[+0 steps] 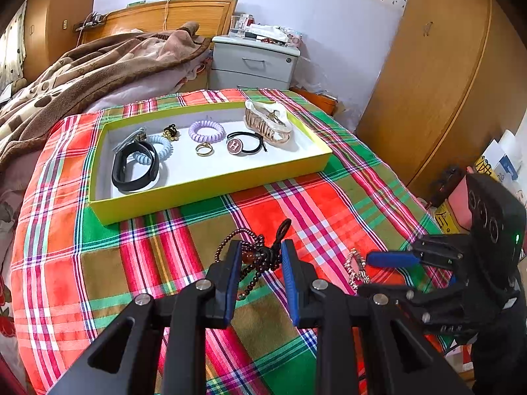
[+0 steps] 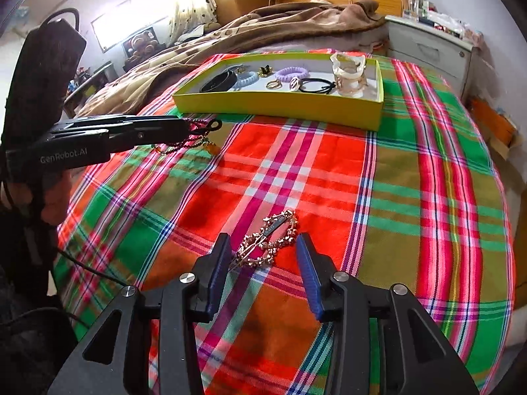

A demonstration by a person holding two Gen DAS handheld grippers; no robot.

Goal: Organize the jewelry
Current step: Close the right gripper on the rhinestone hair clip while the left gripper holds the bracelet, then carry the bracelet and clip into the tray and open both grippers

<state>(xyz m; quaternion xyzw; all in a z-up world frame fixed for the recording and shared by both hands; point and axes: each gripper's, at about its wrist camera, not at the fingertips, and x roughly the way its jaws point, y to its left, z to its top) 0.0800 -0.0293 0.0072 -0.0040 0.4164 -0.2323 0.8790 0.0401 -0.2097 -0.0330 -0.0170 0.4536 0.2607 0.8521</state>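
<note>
Right gripper (image 2: 263,256) gapes around the clip (image 2: 268,243), well short of the tray (image 2: 280,108) — centre, then squeeze; left gripper (image 1: 258,256) clenches the beads (image 1: 253,256).

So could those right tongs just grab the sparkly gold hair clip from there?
Probably yes. The right tongs stand open with the sparkly gold hair clip lying between the fingers on the plaid cloth, and nothing else nearby blocks them.
</note>
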